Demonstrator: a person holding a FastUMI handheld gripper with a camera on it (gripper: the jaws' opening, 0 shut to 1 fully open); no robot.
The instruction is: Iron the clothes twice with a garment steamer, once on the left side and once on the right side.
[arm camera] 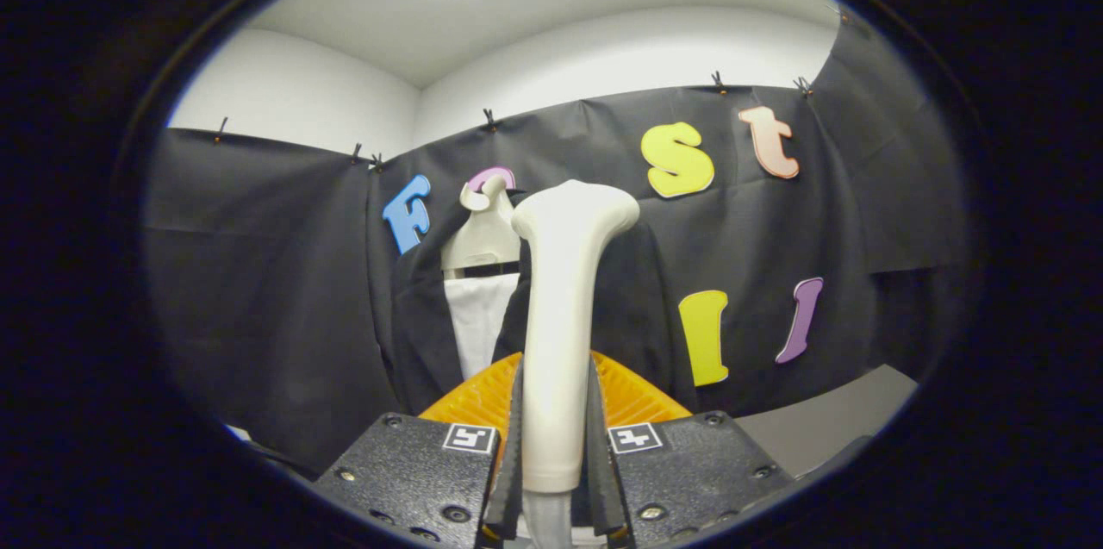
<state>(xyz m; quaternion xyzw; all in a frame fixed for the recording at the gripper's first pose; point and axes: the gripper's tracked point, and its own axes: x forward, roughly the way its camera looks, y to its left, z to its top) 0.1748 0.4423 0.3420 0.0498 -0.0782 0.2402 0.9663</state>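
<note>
- Nearest, tool (556, 480) clamps steamer (560, 316) handle, both fingers pressing, keeping it upright.
- Dark jacket (629, 308) hangs beyond on hanger (482, 243), fronting the head for passes.

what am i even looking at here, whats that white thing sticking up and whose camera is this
The camera rides on a hand-held gripper that a person carries, looking forward along its two fingers. Those fingers are shut on the handle of a white garment steamer, which stands upright between them with its wide head on top. Beyond it a dark jacket over a white shirt hangs on a pale hanger against the booth's black cloth wall. The steamer head is apart from the clothes, not pressed on them yet.
</note>
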